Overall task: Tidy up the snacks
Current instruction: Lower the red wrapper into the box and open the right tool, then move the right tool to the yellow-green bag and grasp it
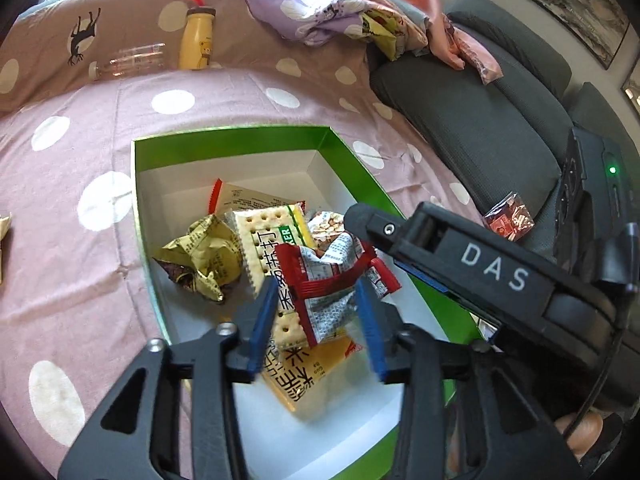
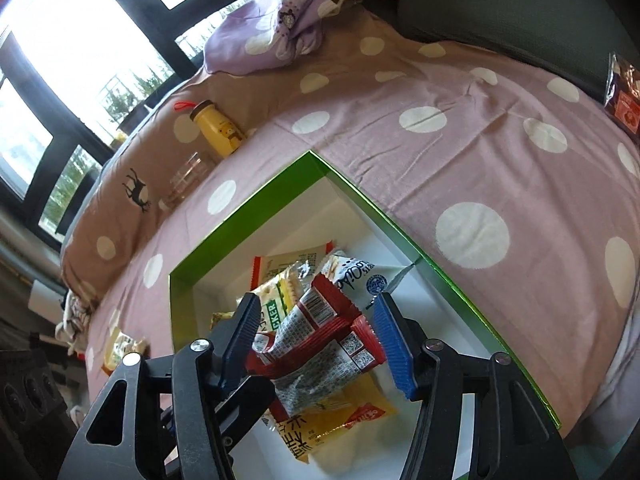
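A green box with white inside (image 1: 236, 136) (image 2: 240, 216) lies on the polka-dot cloth and holds several snack packets. A red-and-white packet (image 1: 328, 280) (image 2: 316, 340) lies on top of a cracker packet (image 1: 268, 248) and a yellow packet (image 1: 304, 376) (image 2: 340, 420). A crumpled gold wrapper (image 1: 200, 256) lies at the box's left. My left gripper (image 1: 316, 292) is open, its blue fingers either side of the red-and-white packet. My right gripper (image 2: 316, 316) is open above the same packet; its body (image 1: 480, 276) crosses the left wrist view.
A small red snack packet (image 1: 508, 218) (image 2: 624, 92) rests by the grey sofa cushion (image 1: 480, 128). A yellow bottle (image 1: 196, 36) (image 2: 218, 130) and a clear bottle (image 1: 128, 62) lie at the far edge. Another packet (image 2: 120, 348) lies on the cloth left of the box. Bundled fabric (image 1: 320, 4) sits behind.
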A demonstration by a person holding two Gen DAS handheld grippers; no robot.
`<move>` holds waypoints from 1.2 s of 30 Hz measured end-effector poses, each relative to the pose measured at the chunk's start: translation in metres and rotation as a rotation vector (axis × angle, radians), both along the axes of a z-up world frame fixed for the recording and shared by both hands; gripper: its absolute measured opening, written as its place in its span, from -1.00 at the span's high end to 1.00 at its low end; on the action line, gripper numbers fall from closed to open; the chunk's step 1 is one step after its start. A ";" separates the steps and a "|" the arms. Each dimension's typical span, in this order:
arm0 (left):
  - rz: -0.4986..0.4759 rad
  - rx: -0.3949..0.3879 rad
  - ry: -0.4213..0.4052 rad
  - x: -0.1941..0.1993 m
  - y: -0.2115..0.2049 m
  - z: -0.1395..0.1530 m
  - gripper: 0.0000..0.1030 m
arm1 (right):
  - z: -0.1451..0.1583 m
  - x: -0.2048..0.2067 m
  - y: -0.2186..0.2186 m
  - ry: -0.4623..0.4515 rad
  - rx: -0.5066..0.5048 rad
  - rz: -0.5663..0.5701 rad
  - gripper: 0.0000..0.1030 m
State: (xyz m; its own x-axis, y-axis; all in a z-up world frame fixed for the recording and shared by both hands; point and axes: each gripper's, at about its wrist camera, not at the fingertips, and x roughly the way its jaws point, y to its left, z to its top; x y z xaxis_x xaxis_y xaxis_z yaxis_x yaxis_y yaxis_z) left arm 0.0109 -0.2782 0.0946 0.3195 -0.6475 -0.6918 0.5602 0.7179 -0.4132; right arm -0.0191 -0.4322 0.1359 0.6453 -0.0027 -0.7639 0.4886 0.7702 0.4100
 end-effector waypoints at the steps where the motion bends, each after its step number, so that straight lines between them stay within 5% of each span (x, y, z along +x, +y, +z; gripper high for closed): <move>1: 0.010 0.001 -0.016 -0.002 0.004 0.003 -0.31 | 0.002 0.001 0.002 -0.010 -0.006 0.002 -0.33; 4: 0.064 0.021 -0.091 -0.011 0.025 0.013 -0.61 | 0.007 0.002 0.009 -0.031 -0.028 0.017 -0.51; 11: 0.213 0.076 -0.142 -0.016 0.101 0.025 -0.63 | 0.019 0.006 0.027 -0.092 -0.059 0.052 -0.68; 13: 0.291 0.098 -0.156 -0.017 0.135 0.027 -0.79 | 0.025 0.006 0.037 -0.131 -0.075 0.080 -0.72; 18: 0.480 0.177 -0.141 -0.017 0.228 0.022 -0.81 | 0.038 0.008 0.068 -0.221 -0.064 0.163 -0.78; 23: 0.747 0.065 -0.059 -0.018 0.331 -0.008 -0.93 | 0.037 0.020 0.119 -0.258 0.008 0.315 -0.81; 26: 0.860 0.082 0.061 -0.008 0.366 -0.026 -0.90 | 0.025 0.038 0.159 -0.216 0.074 0.392 -0.82; 29: 0.896 -0.013 0.081 -0.010 0.385 -0.025 -0.92 | 0.004 0.072 0.202 -0.105 0.158 0.451 -0.83; 36: 0.914 -0.006 0.101 -0.006 0.390 -0.025 -0.92 | -0.036 0.165 0.284 0.073 0.103 0.461 -0.83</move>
State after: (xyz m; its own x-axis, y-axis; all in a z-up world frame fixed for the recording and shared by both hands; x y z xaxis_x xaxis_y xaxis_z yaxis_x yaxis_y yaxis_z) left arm 0.0045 0.1122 0.0700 0.6474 -0.1764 -0.7414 -0.2631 0.8613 -0.4347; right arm 0.1459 -0.1477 0.0995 0.5062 0.3497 -0.7883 0.1354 0.8705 0.4732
